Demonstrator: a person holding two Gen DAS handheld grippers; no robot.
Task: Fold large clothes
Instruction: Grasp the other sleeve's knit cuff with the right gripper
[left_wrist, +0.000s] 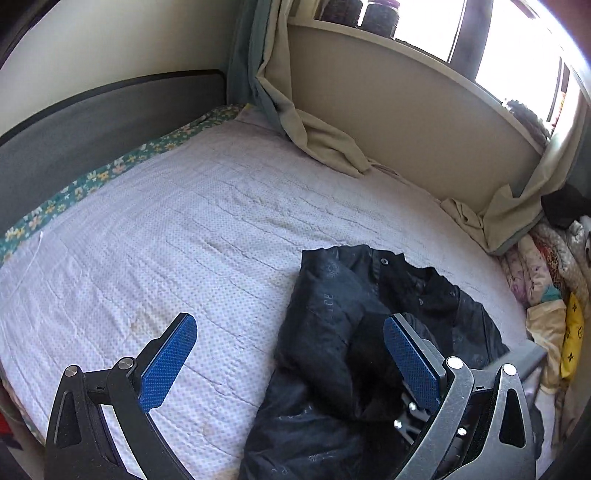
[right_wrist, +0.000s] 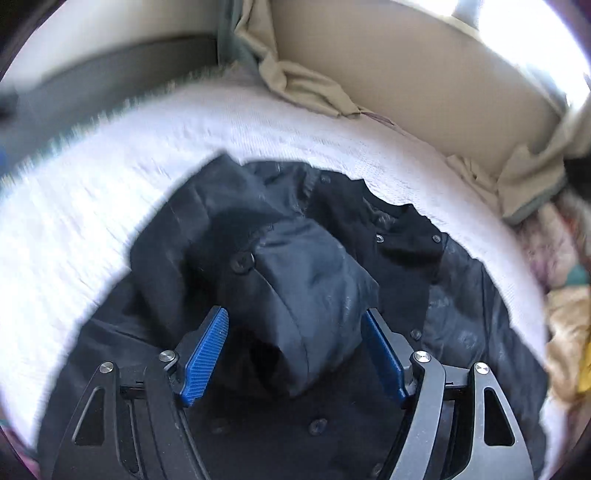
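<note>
On the bed (left_wrist: 192, 206) lay the black jacket (left_wrist: 354, 332), bunched and only partly folded, most folding left; left tool (left_wrist: 290, 362) gaped empty, right tool (right_wrist: 295, 354) stood apart astride a raised fold, not clamped.

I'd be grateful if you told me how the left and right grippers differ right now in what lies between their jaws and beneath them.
The left gripper stands open with nothing between its jaws; the right gripper has a bulging fold of the black jacket between its jaws, and whether its pads press on it is unclear. The left one hangs over the white bedspread at the jacket's edge; the right one hangs squarely over the jacket. Both have blue ribbed pads.
</note>
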